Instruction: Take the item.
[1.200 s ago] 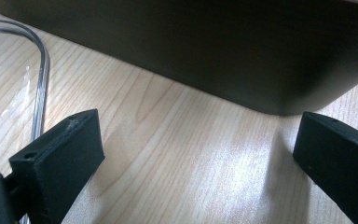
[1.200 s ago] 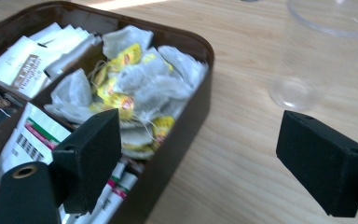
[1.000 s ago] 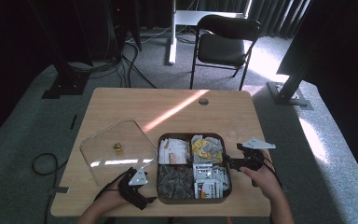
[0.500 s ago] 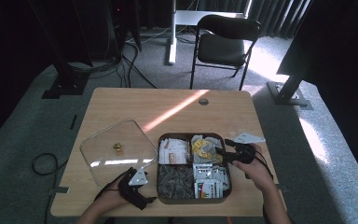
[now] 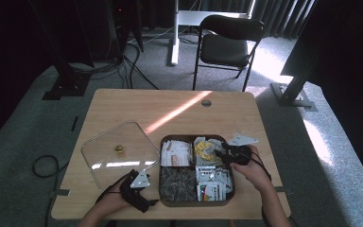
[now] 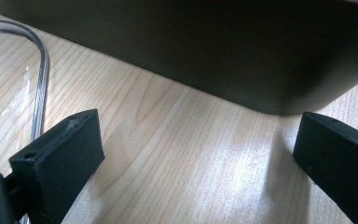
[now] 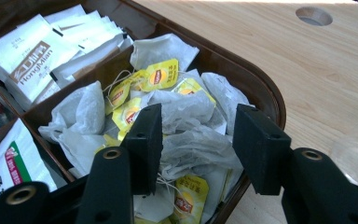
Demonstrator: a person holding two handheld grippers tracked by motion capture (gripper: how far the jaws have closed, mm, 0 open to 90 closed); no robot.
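Right gripper (image 7: 193,144) in its own view: jaws part-way in, having just been closing, with a white paper tea bag (image 7: 191,140) bulging between them; whether the pads press it I cannot tell. Yellow tags (image 7: 161,74) there carry a red emblem, lettering too small to read. The next compartment holds white sachets (image 7: 25,56) printed "HongMian". The high view adds the layout: a dark four-compartment tray (image 5: 196,201) at the near edge of the wooden table (image 5: 170,106), tea bags (image 5: 205,147) in its far right compartment, right gripper (image 5: 223,154) over that corner, and a clear lid (image 5: 118,156) lying flat left of the tray. Left gripper (image 5: 153,202) rests low beside the tray's near left corner. The left gripper view shows its jaws wide apart over bare wood, the tray wall (image 6: 205,51) just ahead, the lid's rim (image 6: 39,60) at left.
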